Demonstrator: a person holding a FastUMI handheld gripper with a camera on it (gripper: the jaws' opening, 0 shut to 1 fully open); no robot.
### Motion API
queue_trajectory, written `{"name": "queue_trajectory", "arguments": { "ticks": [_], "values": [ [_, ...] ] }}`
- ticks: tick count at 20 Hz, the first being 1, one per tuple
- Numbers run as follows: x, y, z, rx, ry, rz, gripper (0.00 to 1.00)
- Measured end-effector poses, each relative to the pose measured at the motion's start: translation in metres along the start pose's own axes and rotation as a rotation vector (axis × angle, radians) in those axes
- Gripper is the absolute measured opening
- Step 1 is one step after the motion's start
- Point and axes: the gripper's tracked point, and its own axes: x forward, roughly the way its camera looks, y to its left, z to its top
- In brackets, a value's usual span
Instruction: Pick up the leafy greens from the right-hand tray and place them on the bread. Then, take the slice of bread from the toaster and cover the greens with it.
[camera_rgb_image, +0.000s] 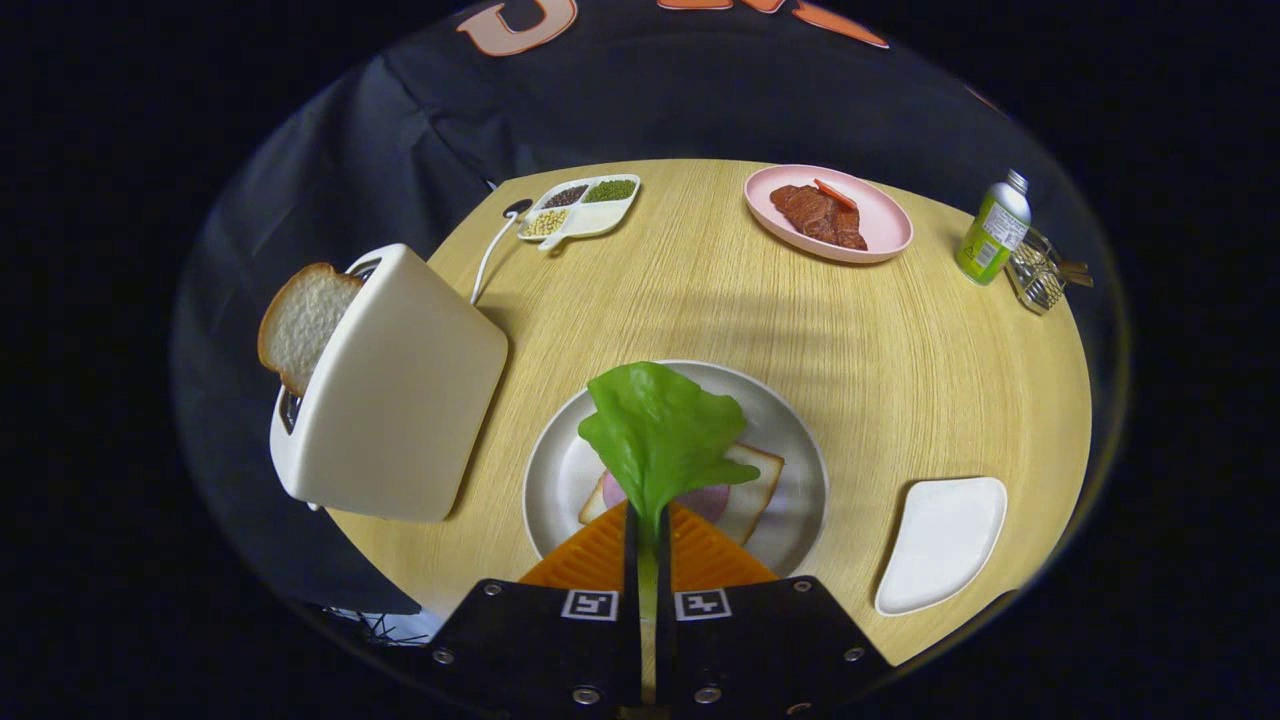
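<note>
Gripper view: fingers (648, 528) pinch the stem of the green soft lettuce leaf (660, 435), held over the round grey plate (800, 440) with the white bread slice (755, 485) and a pink ham round on it. Step: placing greens; next, lower and release. Second bread slice (300, 322) sits in the cream toaster (400, 390); the white right-hand tray (945, 540) is bare on the wooden worktop (900, 360).
</note>
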Motion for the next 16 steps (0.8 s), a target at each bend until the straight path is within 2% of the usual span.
{"name": "queue_trajectory", "arguments": {
  "ticks": [2, 7, 11, 12, 16],
  "values": [
    [0.007, 0.001, 0.001, -0.018, 0.000, -0.009, 0.10],
    [0.012, -0.017, 0.003, -0.114, -0.027, -0.126, 0.25],
    [0.002, -0.016, 0.012, -0.110, -0.077, -0.139, 0.34],
    [-0.003, -0.019, 0.017, -0.112, -0.095, -0.151, 0.44],
    [-0.022, -0.011, 0.025, -0.111, -0.138, -0.125, 0.66]
  ]
}}
